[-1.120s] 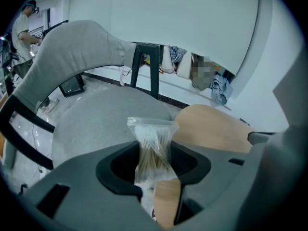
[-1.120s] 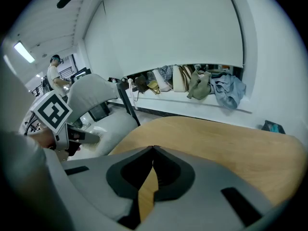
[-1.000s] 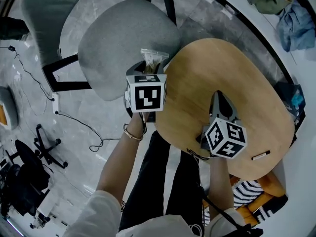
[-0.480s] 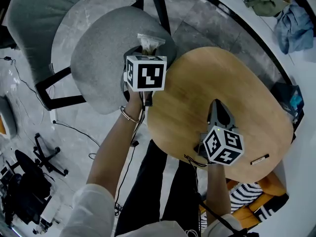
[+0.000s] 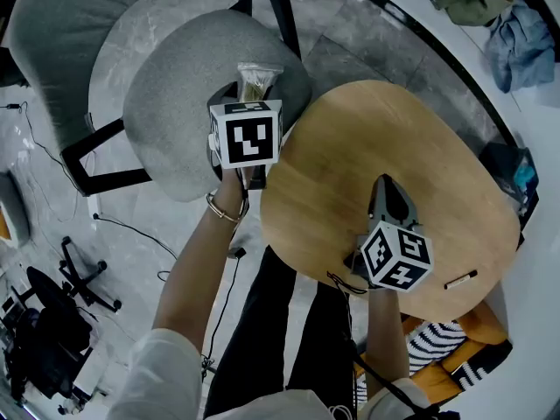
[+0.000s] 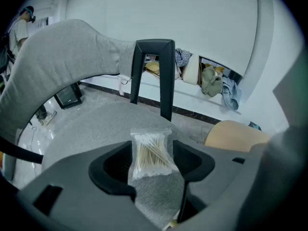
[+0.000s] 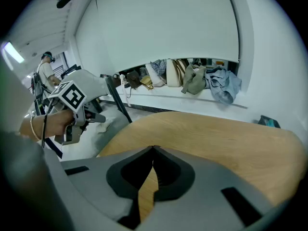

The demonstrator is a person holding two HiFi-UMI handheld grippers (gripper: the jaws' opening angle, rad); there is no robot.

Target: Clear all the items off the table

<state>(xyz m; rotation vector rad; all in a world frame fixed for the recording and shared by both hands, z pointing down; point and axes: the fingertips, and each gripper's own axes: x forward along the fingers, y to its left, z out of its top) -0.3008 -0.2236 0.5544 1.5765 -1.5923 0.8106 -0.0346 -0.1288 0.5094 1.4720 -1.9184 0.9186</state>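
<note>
Step in hand, as I judge it: dropping off the bag of cotton swabs (image 6: 150,150) on the grey chair seat (image 5: 171,103) beside the worktop (image 5: 394,138). The left gripper (image 6: 152,163) sits over the seat with its fingers (image 6: 113,165) opening. The bag is between them, lower end apparently on the cushion, and the pads no longer look to press on it. To do this well, let the fingers spread fully before moving, then draw the gripper straight back along its own axis so neither pad drags the thin plastic. The bag stands rather upright and may tip, so keep the retreat slow and low. The right gripper (image 7: 153,150) hangs over the bare wood with its fingers together and nothing between them. One item is left: a thin pen-like stick (image 5: 461,277) near the worktop's right edge, just beyond that gripper, and likely its next pick. Versus a second ago: the left gripper and bag were then over the join of seat and worktop and now lie farther left, clear over the cushion. The right gripper has hardly shifted relative to the worktop, and the stick lies where it was.
</note>
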